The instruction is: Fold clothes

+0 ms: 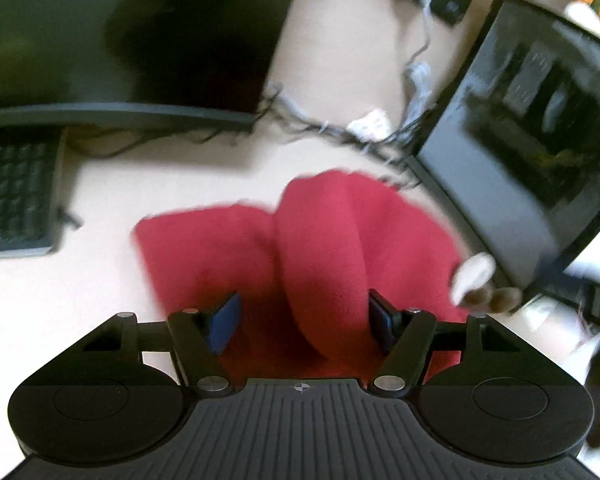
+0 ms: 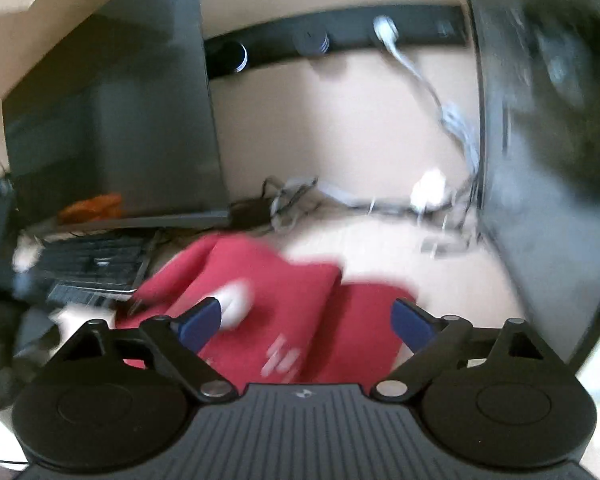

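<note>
Both feeds are smearing badly right now, so I'm squinting at a lot of this. The tangle of cables (image 1: 340,128) at the back of the surface (image 1: 100,280) is just streaks, and I can't make out where any of them are going. The keyboard (image 1: 12,196) is getting cut off at the left edge of the left wrist view, and the two dark monitors (image 2: 120,120) are running out of frame in both cameras. There's a pale blob with darker bits at the right edge of the cloth (image 1: 476,280) that I'm honestly not able to identify (could be a hand, could be anything).

The red garment (image 1: 300,256) is lying on the pale surface between the monitors, bunched rather than flat, with a rounded fold humping up through the middle. From the right wrist view it's (image 2: 284,304) showing some white print near the bottom, too blurred to read, and one part is stretching off toward the keyboard.

The left gripper (image 1: 304,320) is sitting right over the cloth with its blue fingers (image 1: 224,324) spread wide, the raised fold running up between them, and I'm not seeing them pinching anything. The right gripper (image 2: 306,324) is spread open too, hovering over the near edge of the garment, gripping nothing.
</note>
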Available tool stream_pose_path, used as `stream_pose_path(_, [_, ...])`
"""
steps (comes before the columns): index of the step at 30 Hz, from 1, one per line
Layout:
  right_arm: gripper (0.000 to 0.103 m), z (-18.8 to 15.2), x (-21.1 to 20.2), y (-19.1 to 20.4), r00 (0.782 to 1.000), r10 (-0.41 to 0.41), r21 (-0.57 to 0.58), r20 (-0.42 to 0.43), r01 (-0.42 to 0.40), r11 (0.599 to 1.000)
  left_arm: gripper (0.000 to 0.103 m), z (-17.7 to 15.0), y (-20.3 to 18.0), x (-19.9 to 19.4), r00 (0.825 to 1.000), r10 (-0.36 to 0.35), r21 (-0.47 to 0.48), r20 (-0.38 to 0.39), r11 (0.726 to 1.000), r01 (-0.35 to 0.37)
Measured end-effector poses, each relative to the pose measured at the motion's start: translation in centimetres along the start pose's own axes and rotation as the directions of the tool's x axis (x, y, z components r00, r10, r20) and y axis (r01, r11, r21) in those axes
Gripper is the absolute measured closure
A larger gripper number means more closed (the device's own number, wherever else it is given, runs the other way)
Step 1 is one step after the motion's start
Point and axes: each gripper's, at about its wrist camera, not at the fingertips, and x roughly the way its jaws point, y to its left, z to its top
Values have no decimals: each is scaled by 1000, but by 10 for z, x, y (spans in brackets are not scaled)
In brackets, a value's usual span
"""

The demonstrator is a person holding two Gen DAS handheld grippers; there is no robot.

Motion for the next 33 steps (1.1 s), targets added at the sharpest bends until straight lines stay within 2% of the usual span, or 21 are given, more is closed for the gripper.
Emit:
stream_pose_path(1, [15, 2, 9, 3, 1000, 20, -21, -4, -20, 1000, 29, -5, 4, 1, 1000, 20, -5, -15, 1000, -20])
stream_pose_path(3, [15, 4, 30, 10, 998, 60, -65, -23, -61, 996, 26, -14, 13, 5, 998, 41, -29, -41, 999, -43])
stream_pose_path(5, [15, -8, 58, 20, 991, 86, -113, -99, -97, 989, 23, -20, 21, 8, 997, 57, -52, -60, 997, -60])
stream_pose_path(7, [15, -30, 84, 29, 981, 53, -167, -186, -85, 982, 25, -20, 23, 5, 996, 74, -50, -55, 996, -77])
stream_pose_path(9, [14, -44, 93, 25, 978, 48, -153, -202, -80, 985, 25, -15, 22, -6, 998, 62, -38, -21, 997, -62])
stream_pose_path(12, [14, -43, 88, 23, 979, 40, -170, -200, -75, 983, 25, 0, 14, -23, 999, -5, -18, 47, 1000, 6])
stream_pose_path(15, [14, -43, 82, 21, 980, 33, -186, -198, -71, 980, 19, 21, -4, -26, 990, -94, 10, 106, 996, 94])
stream_pose_path(18, [14, -41, 72, 22, 982, 6, -225, -190, -49, 973, 16, 28, -26, -11, 985, -143, 50, 93, 989, 139])
stream_pose_path(21, [14, -35, 51, 24, 988, -18, -291, -154, -27, 956, 17, 24, -39, 13, 994, -100, 96, 35, 991, 96])
stream_pose_path(24, [14, -40, 24, 36, 991, 24, -351, -128, -68, 934, 18, 18, -43, 32, 999, -39, 124, -16, 991, 41])
stream_pose_path(25, [14, -43, 19, 40, 990, 34, -363, -137, -82, 928, 18, 17, -42, 34, 999, -36, 127, -19, 991, 38])
stream_pose_path(27, [14, -56, 29, 43, 978, 33, -357, -208, -107, 928, 18, 15, -40, 36, 999, -30, 134, -24, 990, 33])
stream_pose_path(30, [14, -74, 45, 40, 962, -2, -336, -272, -93, 937, 17, 13, -38, 40, 999, -21, 145, -32, 989, 25])
stream_pose_path(33, [12, -71, 48, 36, 958, 9, -304, -287, -101, 947, 16, 12, -34, 41, 999, -19, 146, -33, 989, 24])
